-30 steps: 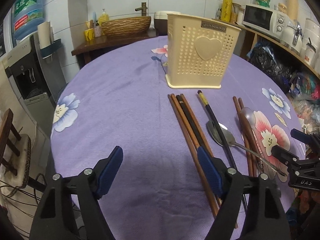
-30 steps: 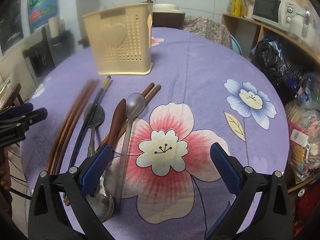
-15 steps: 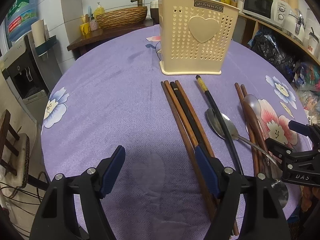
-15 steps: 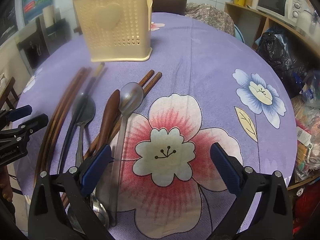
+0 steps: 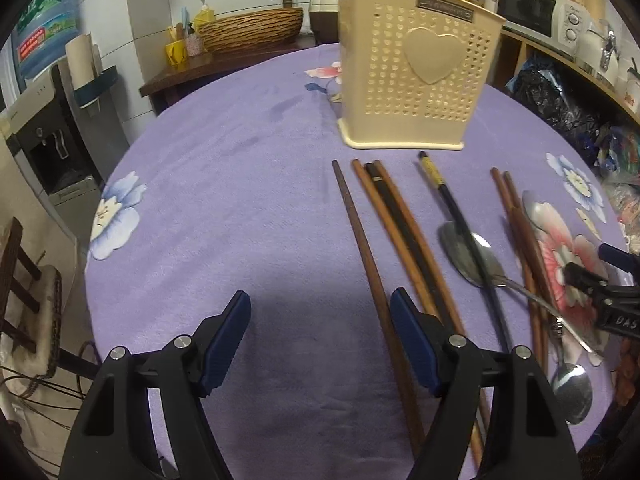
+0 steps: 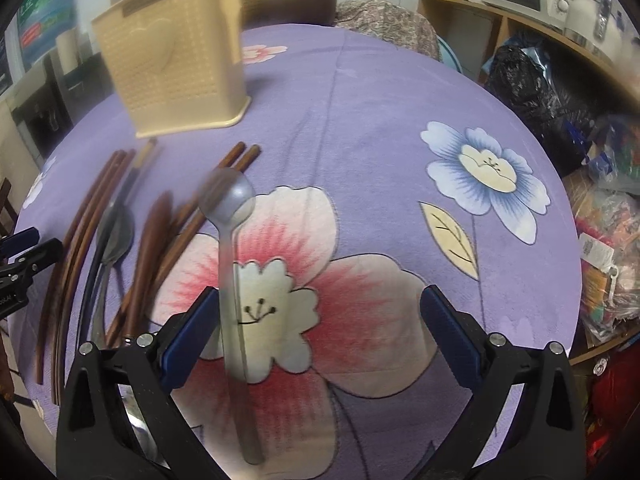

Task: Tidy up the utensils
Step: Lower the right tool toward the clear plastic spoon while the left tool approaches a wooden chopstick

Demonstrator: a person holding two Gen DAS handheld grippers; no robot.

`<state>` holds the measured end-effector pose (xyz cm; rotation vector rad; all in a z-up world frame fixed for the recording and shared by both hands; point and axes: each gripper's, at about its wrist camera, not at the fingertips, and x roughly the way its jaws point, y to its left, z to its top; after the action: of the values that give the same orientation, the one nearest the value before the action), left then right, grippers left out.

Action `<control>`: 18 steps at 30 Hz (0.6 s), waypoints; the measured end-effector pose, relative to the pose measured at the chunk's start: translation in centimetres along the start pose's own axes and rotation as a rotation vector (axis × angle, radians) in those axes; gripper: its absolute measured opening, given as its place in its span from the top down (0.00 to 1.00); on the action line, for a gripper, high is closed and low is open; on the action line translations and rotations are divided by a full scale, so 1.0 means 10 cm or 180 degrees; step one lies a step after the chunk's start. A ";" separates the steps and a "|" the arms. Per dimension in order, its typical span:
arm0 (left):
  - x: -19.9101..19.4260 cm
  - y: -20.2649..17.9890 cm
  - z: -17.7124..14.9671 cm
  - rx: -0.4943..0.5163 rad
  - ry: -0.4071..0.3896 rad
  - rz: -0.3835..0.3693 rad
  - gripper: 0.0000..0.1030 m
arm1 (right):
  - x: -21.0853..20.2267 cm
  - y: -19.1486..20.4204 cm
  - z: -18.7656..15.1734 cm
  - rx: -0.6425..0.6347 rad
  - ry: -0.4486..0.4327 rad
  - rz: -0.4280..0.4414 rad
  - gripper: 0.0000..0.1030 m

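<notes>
A cream perforated utensil holder (image 5: pixel 416 80) with a heart stands upright on the purple flowered cloth. In front of it lie brown chopsticks (image 5: pixel 400 220), a black chopstick (image 5: pixel 452 208) and a metal spoon (image 5: pixel 472 252). One brown chopstick (image 5: pixel 360 240) lies apart on the left and runs in between the fingers of my open left gripper (image 5: pixel 320 320). My right gripper (image 6: pixel 320 332) is open low over the pink flower. A grey spoon (image 6: pixel 230 248) lies between its fingers, close to the left one. A wooden spoon (image 6: pixel 154 240) lies further left, and the holder (image 6: pixel 176 68) stands beyond.
The table edge drops off close behind both grippers. A side counter with a woven basket (image 5: pixel 252 32) is behind the table, a water dispenser (image 5: pixel 48 128) at the left, and shelves with a microwave (image 5: pixel 528 12) and bags at the right. My right gripper (image 5: pixel 600 292) shows over the spoon handles.
My left gripper has moved forward and lower, and one brown chopstick now lies apart from the others. The right gripper has shifted so the grey spoon sits further inside its fingers; its view is blurred.
</notes>
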<state>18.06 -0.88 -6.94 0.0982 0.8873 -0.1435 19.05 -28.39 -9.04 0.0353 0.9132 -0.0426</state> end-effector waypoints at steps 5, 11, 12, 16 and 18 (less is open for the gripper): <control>0.02 0.18 0.04 -0.0119 0.0039 0.0010 0.29 | 0.00 -0.01 0.00 -0.0031 -0.0010 0.0060 0.05; 0.01 0.16 0.12 -0.0070 0.0016 -0.0021 0.30 | -0.03 0.14 0.10 -0.0187 -0.0057 0.0145 0.05; 0.02 0.16 0.14 -0.0047 0.0022 -0.0016 0.30 | -0.02 0.16 0.12 -0.0227 -0.0061 0.0134 0.05; 0.10 0.13 0.18 0.0007 0.0099 -0.0030 0.30 | 0.05 0.24 0.20 -0.0340 0.0004 0.0088 0.08; 0.14 0.13 0.19 0.0025 0.0124 -0.0032 0.30 | 0.09 0.26 0.22 -0.0373 0.0051 0.0119 0.12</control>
<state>20.59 0.04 -6.84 0.1039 0.9263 -0.1549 21.47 -25.93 -8.39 -0.0563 0.9296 0.0460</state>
